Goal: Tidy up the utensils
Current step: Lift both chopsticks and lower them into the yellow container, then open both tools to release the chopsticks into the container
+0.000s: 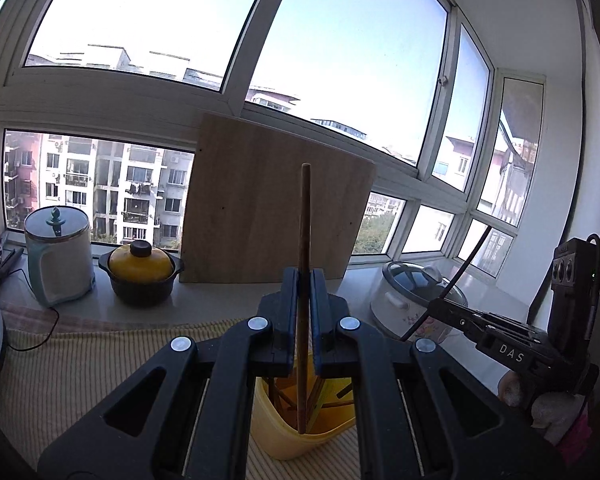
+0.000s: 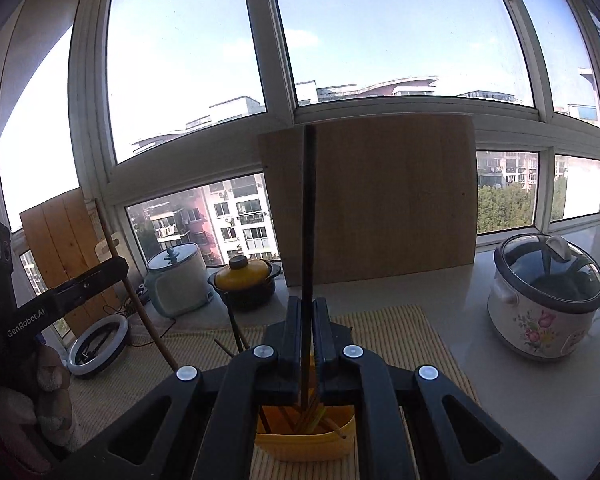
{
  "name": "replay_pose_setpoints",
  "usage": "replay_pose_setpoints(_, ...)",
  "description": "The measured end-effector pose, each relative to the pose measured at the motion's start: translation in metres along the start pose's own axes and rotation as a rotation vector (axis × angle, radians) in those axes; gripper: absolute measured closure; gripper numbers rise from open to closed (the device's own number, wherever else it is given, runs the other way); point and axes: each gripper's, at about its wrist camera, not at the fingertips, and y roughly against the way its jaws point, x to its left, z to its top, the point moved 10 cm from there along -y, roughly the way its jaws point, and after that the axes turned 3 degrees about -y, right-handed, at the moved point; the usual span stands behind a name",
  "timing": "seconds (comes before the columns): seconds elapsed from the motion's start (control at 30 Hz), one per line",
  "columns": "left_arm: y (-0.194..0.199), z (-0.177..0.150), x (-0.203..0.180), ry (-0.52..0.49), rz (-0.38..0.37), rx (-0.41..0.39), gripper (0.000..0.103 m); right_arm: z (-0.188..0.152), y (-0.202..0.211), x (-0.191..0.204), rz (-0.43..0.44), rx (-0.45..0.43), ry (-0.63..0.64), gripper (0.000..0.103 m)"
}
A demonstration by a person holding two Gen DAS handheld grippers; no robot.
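Observation:
My left gripper (image 1: 304, 276) is shut on a brown wooden chopstick (image 1: 303, 220) that stands nearly upright, its lower end down in the mouth of a yellow utensil holder (image 1: 296, 446). Several other chopsticks lean inside the holder. My right gripper (image 2: 307, 304) is shut on a black chopstick (image 2: 309, 208), also upright, above the same yellow holder (image 2: 304, 446). In each wrist view the other gripper shows from the side: the right gripper (image 1: 436, 304) with the black chopstick (image 1: 470, 266), and the left gripper (image 2: 120, 268) with the brown chopstick (image 2: 140, 300).
The holder stands on a striped mat (image 2: 400, 332) on a pale counter under big windows. A wooden cutting board (image 2: 380, 200) leans on the glass. A flowered rice cooker (image 2: 544, 304) is at the right; a yellow-lidded pot (image 2: 244, 280), a pale cooker (image 2: 178, 280) and a ring light (image 2: 98, 340) are at the left.

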Motion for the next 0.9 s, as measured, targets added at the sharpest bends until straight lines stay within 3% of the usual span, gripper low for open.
replay_pose_setpoints(0.37,-0.032,-0.018,0.009,0.035,0.009,0.041,0.099,-0.013,-0.012,-0.003,-0.054,0.023,0.051,0.1)
replay_pose_setpoints(0.9,-0.034,-0.065,0.009,0.079,-0.03,0.14,0.099,-0.051,-0.024,0.001,-0.032,0.114,0.024,0.099)
